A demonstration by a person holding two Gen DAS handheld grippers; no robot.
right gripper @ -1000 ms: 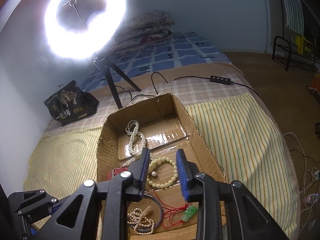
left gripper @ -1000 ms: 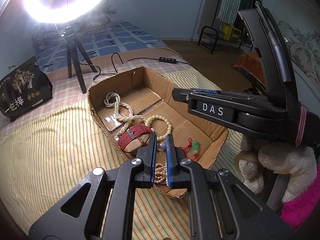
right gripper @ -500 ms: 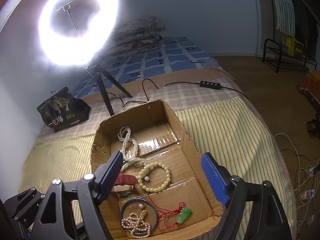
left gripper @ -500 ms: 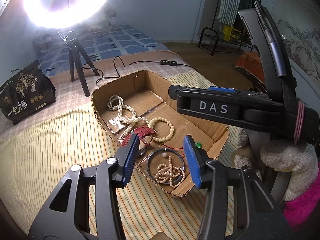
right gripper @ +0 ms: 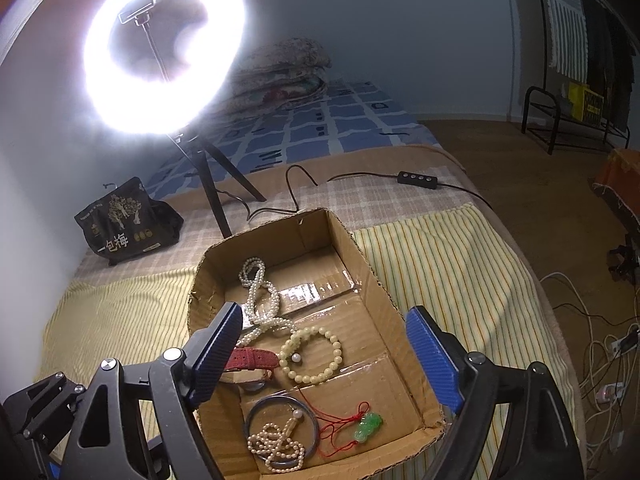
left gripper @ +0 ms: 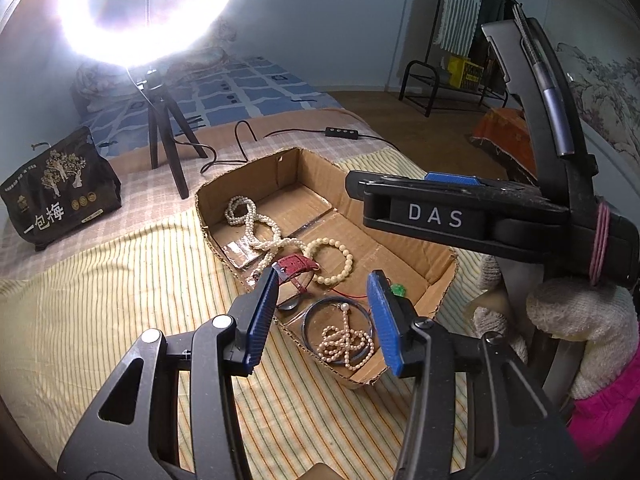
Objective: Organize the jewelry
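Observation:
An open cardboard box (right gripper: 376,280) (left gripper: 436,256) lies on the striped bed cover. In it are a long pearl necklace (right gripper: 256,292) (left gripper: 256,224), a cream bead bracelet (right gripper: 312,354) (left gripper: 334,256), a red watch strap (right gripper: 252,360) (left gripper: 294,264), a dark bangle (right gripper: 280,428) (left gripper: 338,330) with a small pearl string (right gripper: 276,444) (left gripper: 346,342) on it, and a green pendant on red cord (right gripper: 368,426). My left gripper (left gripper: 326,312) is open and empty above the box's near end. My right gripper (right gripper: 324,350) is open and empty above the box, and shows from the side in the left wrist view (left gripper: 416,200).
A lit ring light on a tripod (right gripper: 164,52) (left gripper: 160,120) stands behind the box, its cable and switch (right gripper: 416,179) trailing right. A black printed bag (right gripper: 124,224) (left gripper: 56,192) sits at the left. Cables (right gripper: 600,360) lie on the floor to the right.
Both grippers opened wide from nearly shut and drew back from the box. The small pearl string and bangle now lie free in the box's near end.

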